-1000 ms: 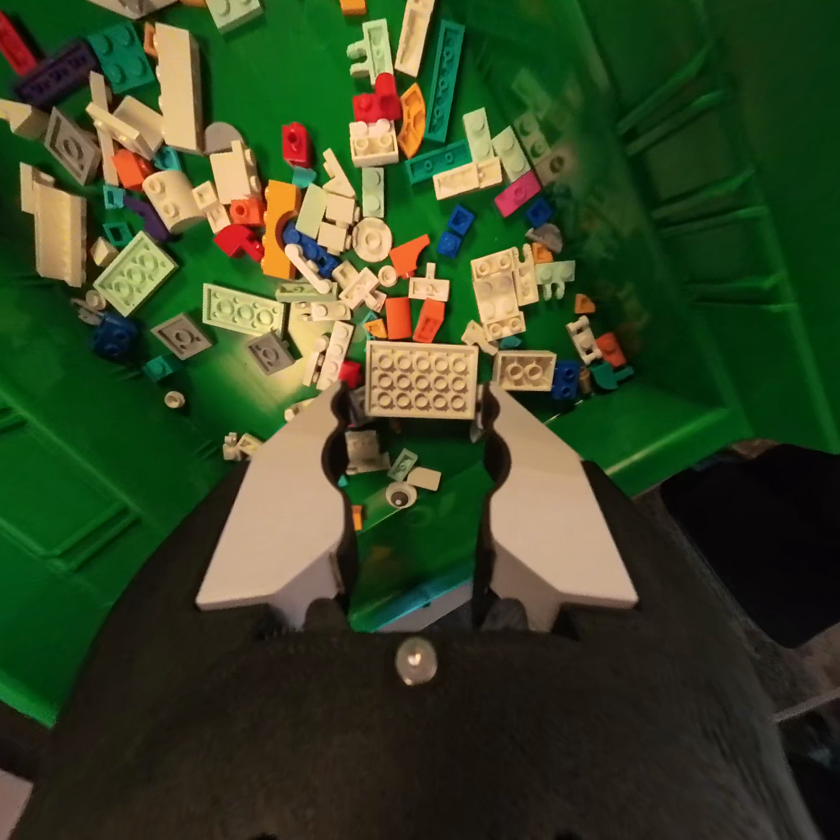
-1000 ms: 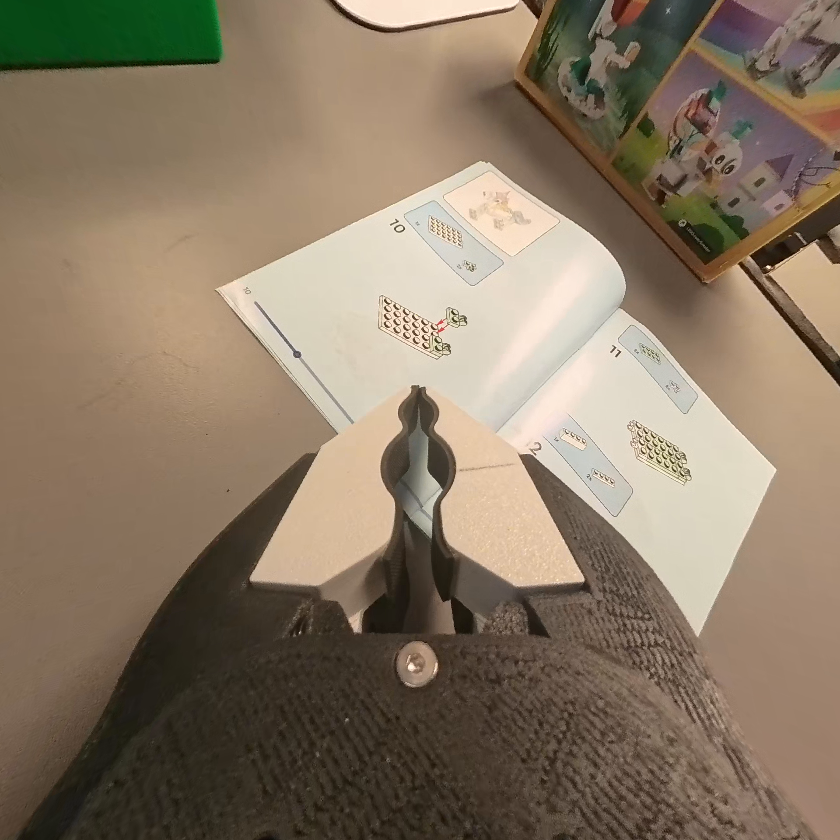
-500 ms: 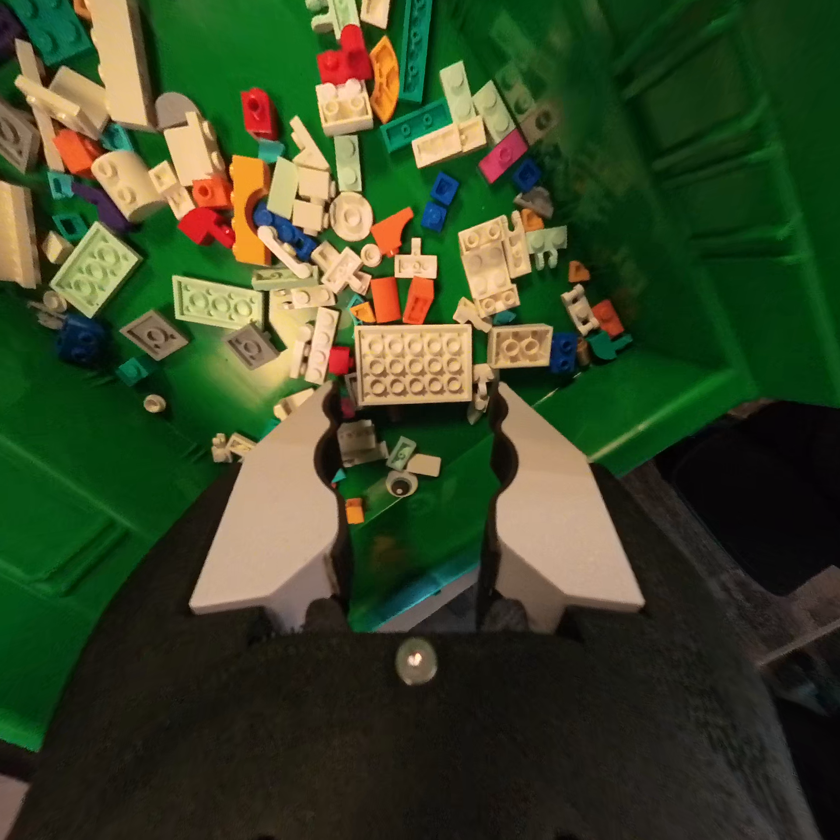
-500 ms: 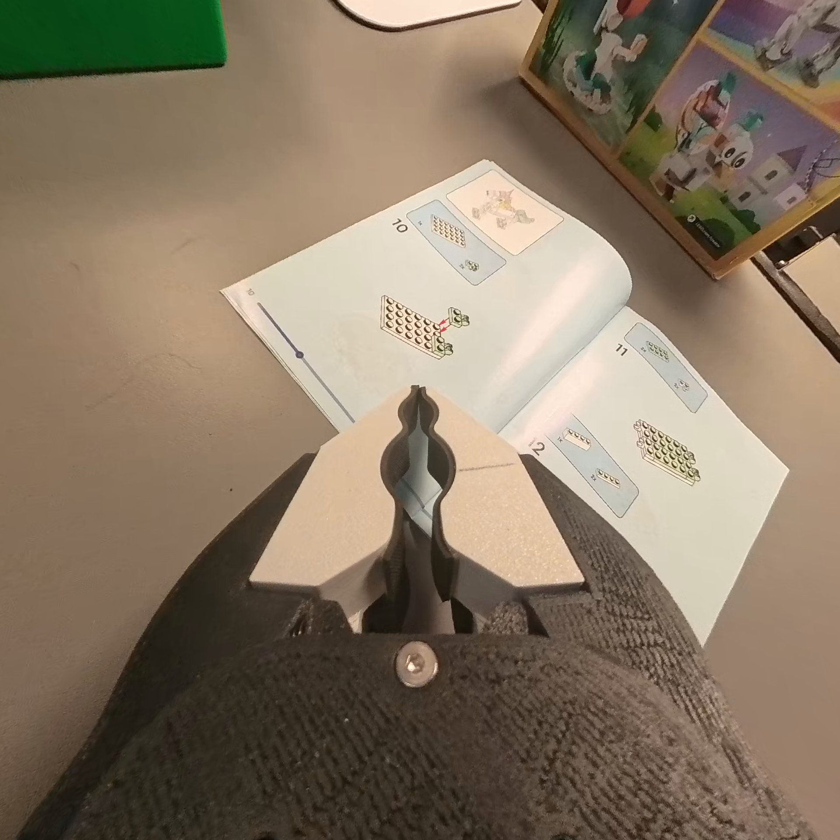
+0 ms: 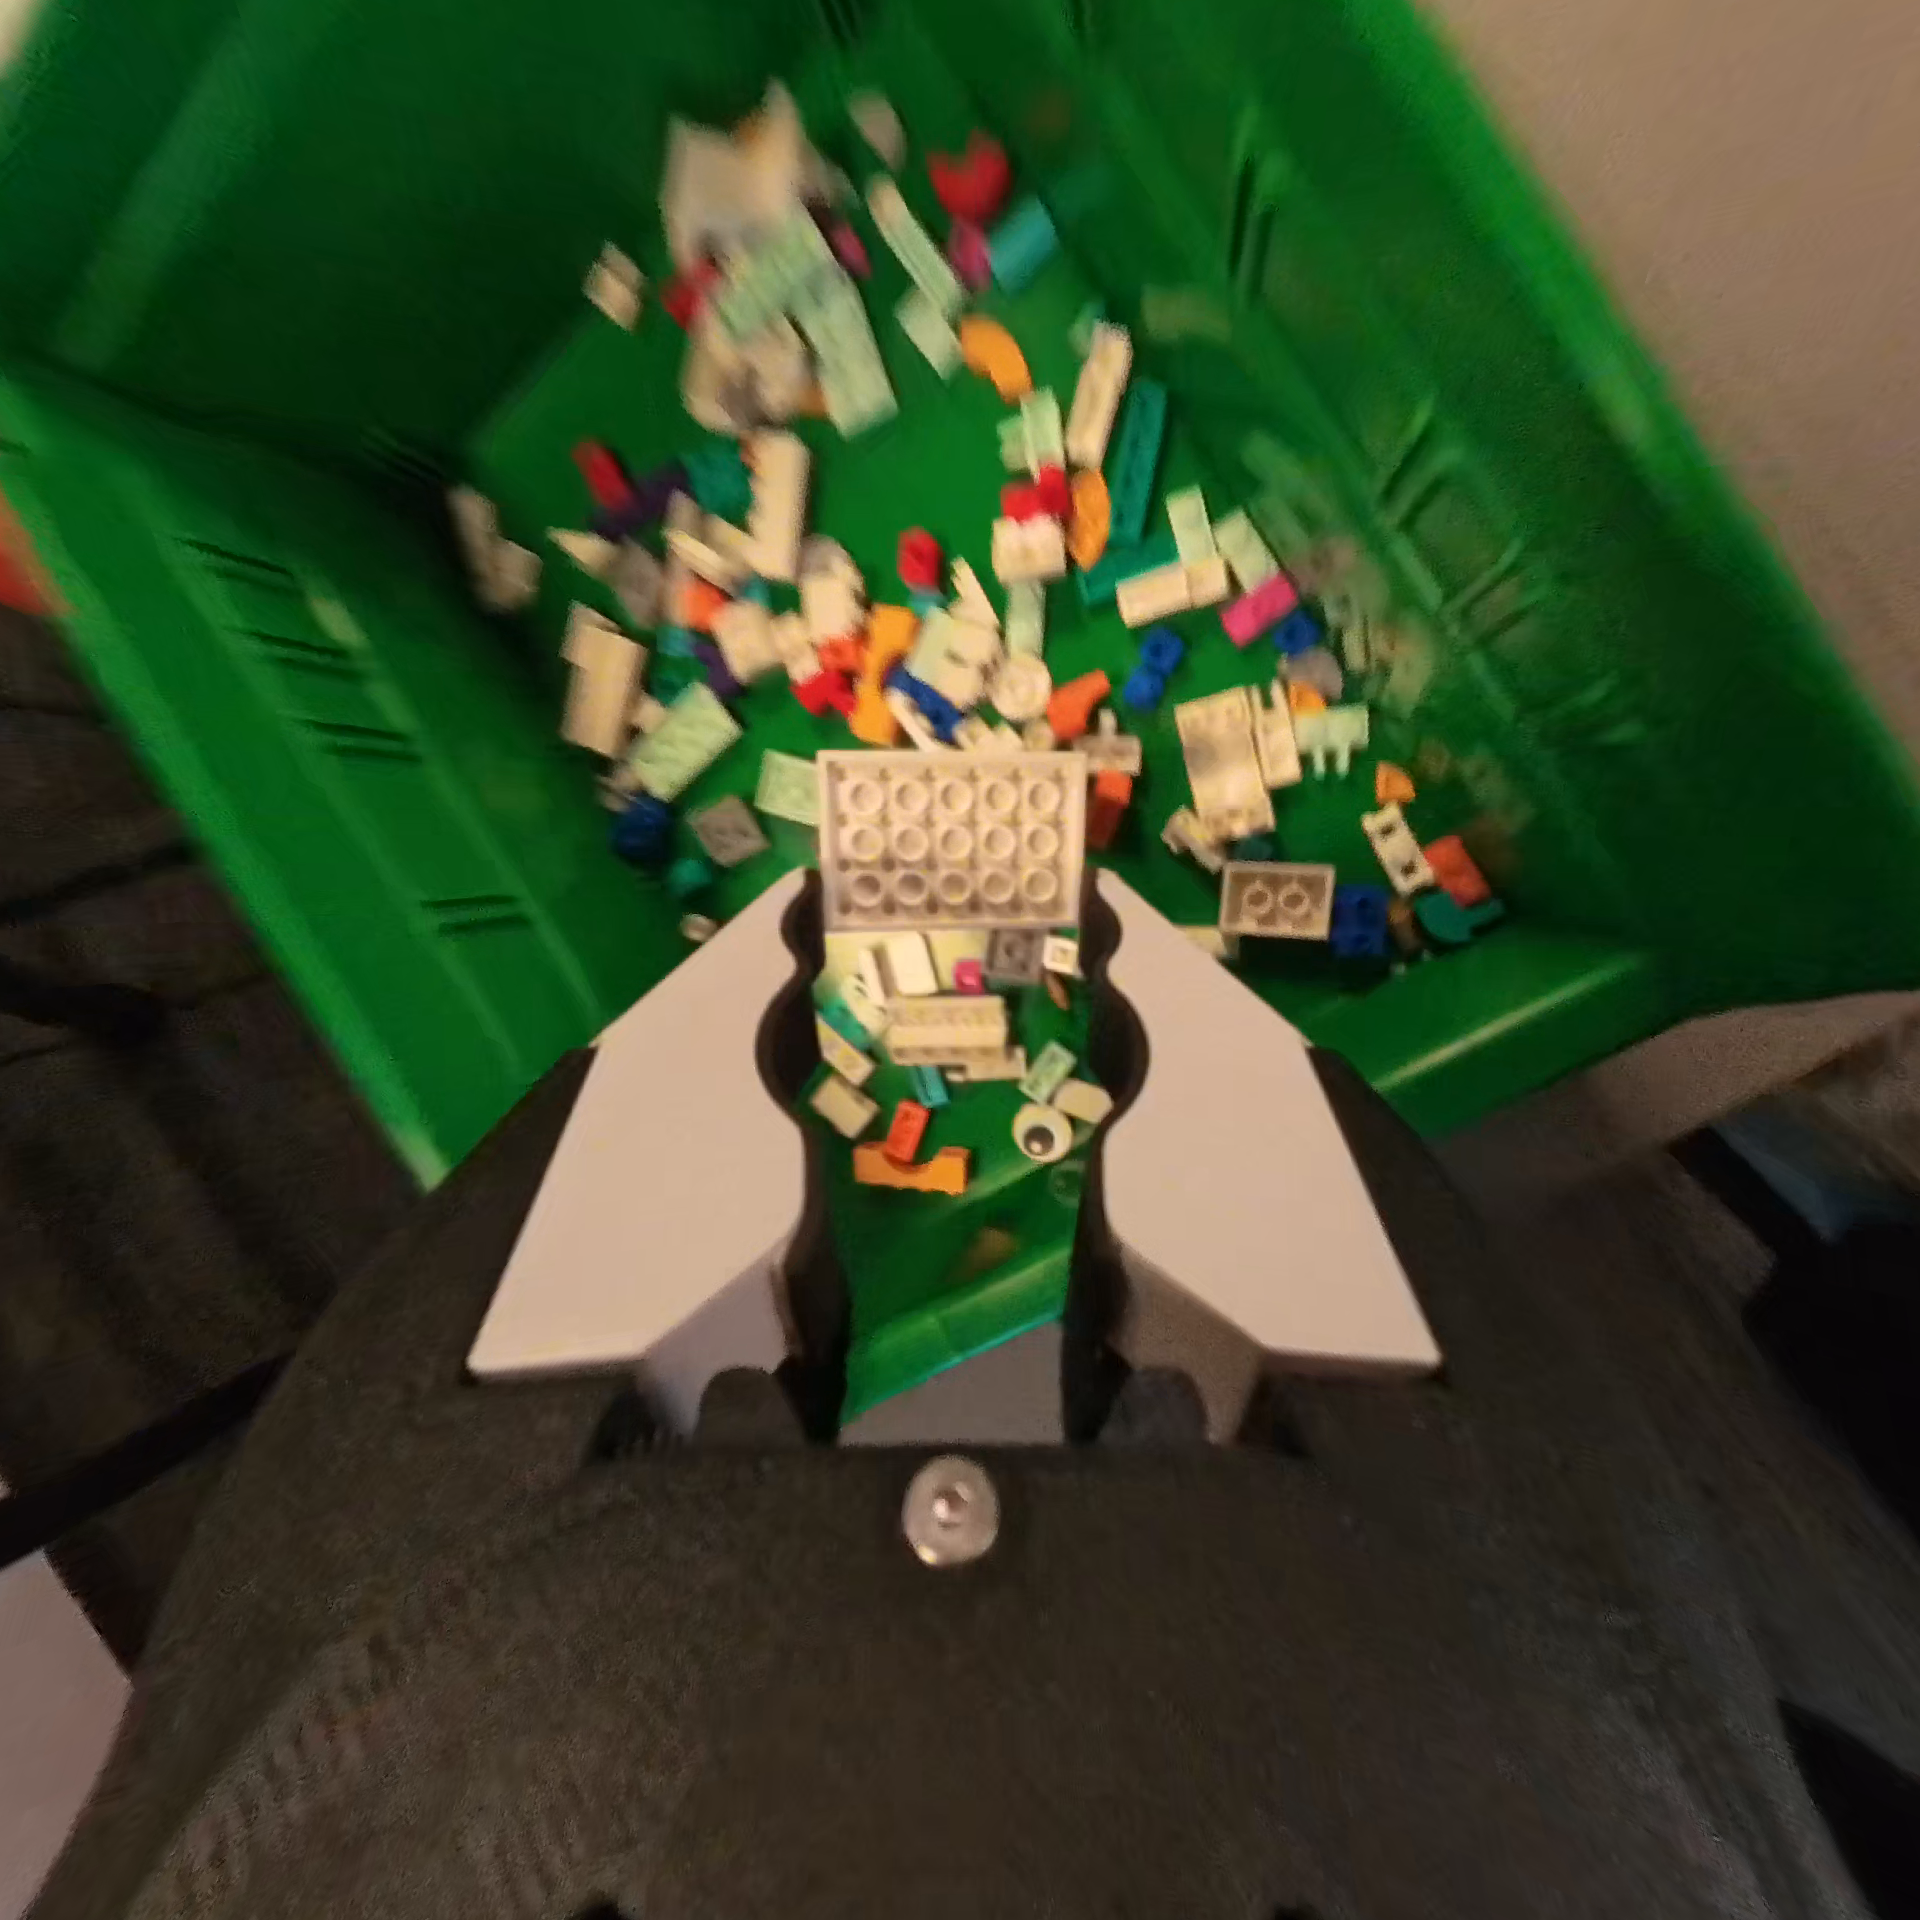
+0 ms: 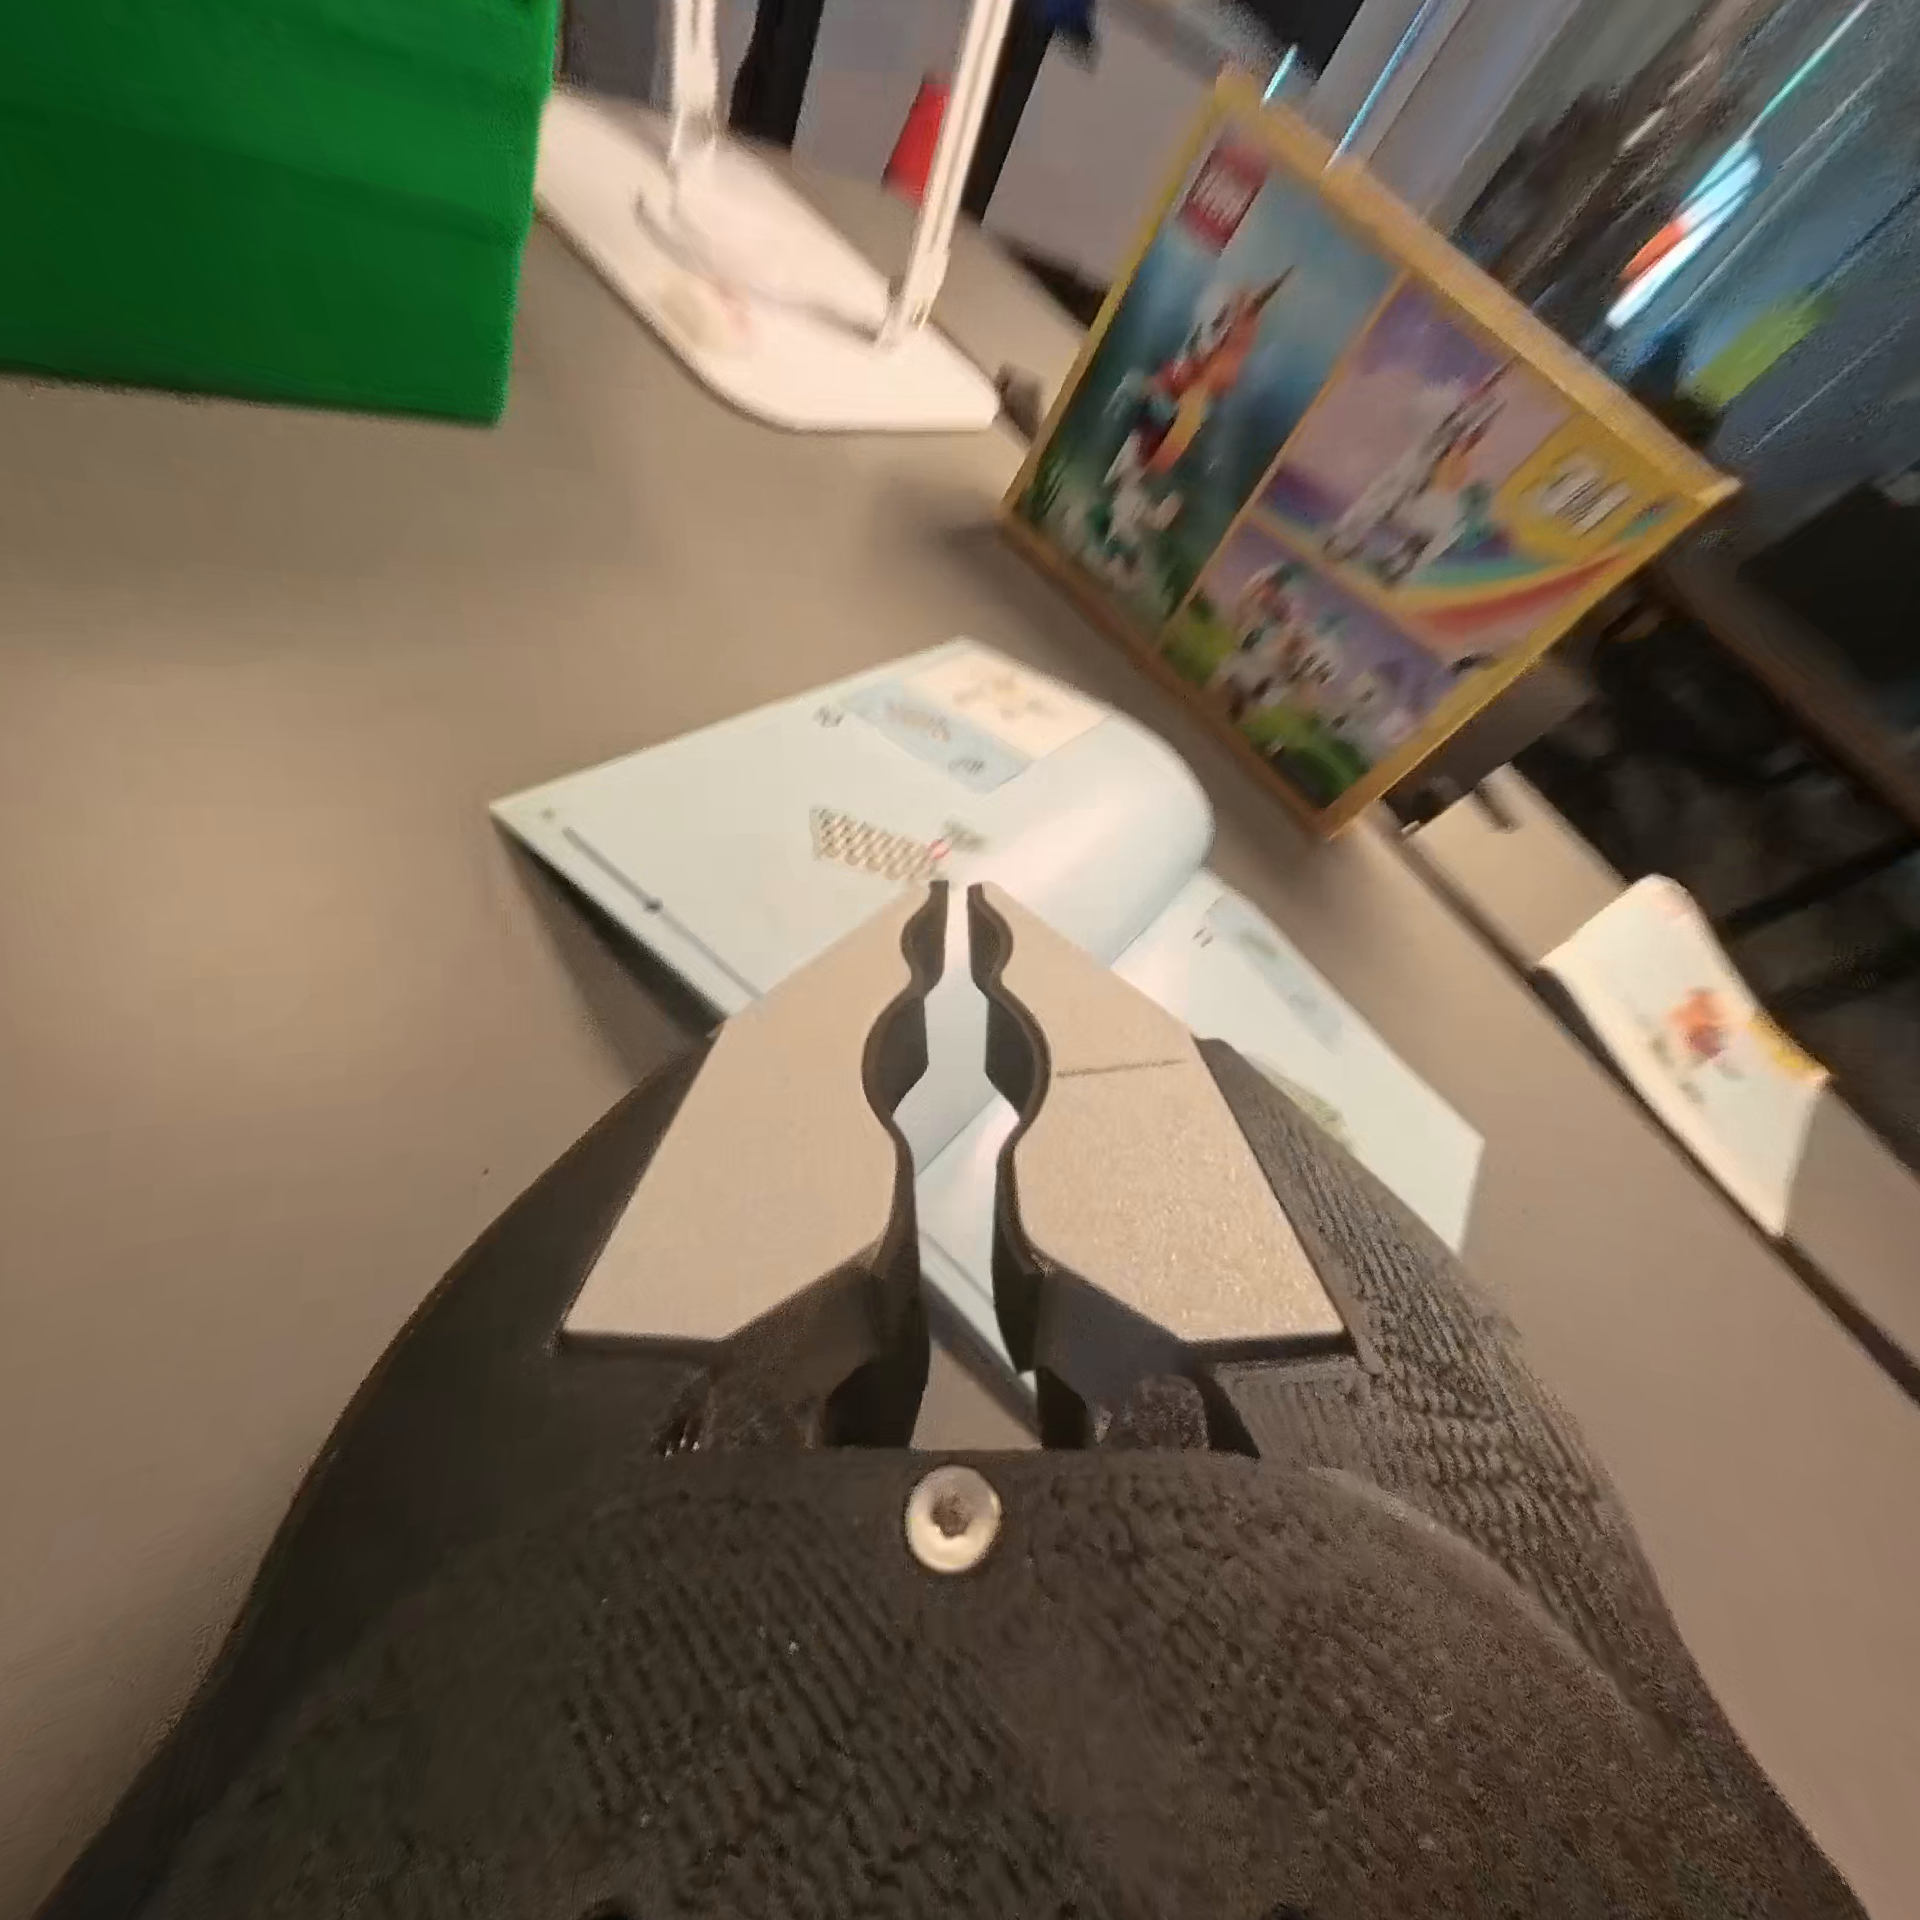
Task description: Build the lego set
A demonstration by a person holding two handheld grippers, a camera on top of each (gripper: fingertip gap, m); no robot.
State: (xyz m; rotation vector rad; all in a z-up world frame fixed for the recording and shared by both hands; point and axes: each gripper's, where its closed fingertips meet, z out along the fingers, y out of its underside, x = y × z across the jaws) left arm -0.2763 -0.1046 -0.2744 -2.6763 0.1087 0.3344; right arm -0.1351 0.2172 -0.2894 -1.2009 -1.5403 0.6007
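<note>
My left gripper (image 5: 953,891) is shut on a white studded plate (image 5: 951,840) and holds it by its two short ends above the floor of the green bin (image 5: 364,727). Many loose bricks (image 5: 935,644) of several colours lie in the bin below and beyond the plate. My right gripper (image 6: 957,889) is empty, its jaws a narrow crack apart. It hovers over the grey table (image 6: 260,831), its tips over the near edge of the open light-blue instruction booklet (image 6: 790,831).
The set's picture box (image 6: 1351,540) stands behind the booklet at the right. A second booklet (image 6: 1683,1049) lies at the table's right edge. A white stand base (image 6: 790,312) and the green bin's outer wall (image 6: 260,187) are at the back left.
My left gripper closed on the white plate and lifted it up from the bin floor. My right gripper tilted up toward the box and its jaws parted slightly.
</note>
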